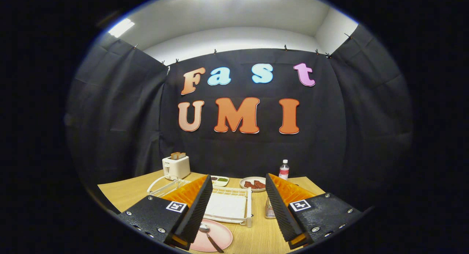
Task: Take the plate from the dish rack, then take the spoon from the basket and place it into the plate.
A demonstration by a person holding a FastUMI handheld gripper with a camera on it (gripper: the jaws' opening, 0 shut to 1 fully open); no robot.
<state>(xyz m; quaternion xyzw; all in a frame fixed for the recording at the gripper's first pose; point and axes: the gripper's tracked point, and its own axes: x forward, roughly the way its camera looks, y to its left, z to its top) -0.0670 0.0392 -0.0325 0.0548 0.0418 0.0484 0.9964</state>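
**Resting Spoon on the Pink Plate**

Lying on one pink plate [216,237] is one spoon [209,236], with its bowl toward the rack and its handle pointing back at the camera. The plate sits flat on the wooden bench [256,235], low between the two fingers and closer to the left one, which hides part of its rim.

The gripper [238,195] has its jaws wide apart, and nothing is held between them.

Just beyond the plate stands one white dish rack [234,206] (a wire one, with a pale tray inside). Part of it is hidden behind the left finger. Right beside the rack, near the right finger, is one small wire basket [270,210]. I cannot tell what is in it.

Farther back on the bench there are more things:

- one white toaster [176,167] with two slices of bread [178,155] poking out of the top
- one little dish [220,180] with dark and green bits in it
- one bowl [253,184] with reddish-brown food
- one bottle [284,170] with a white cap

The toaster is on the left side, the bottle on the right, and the dish and bowl sit between them.
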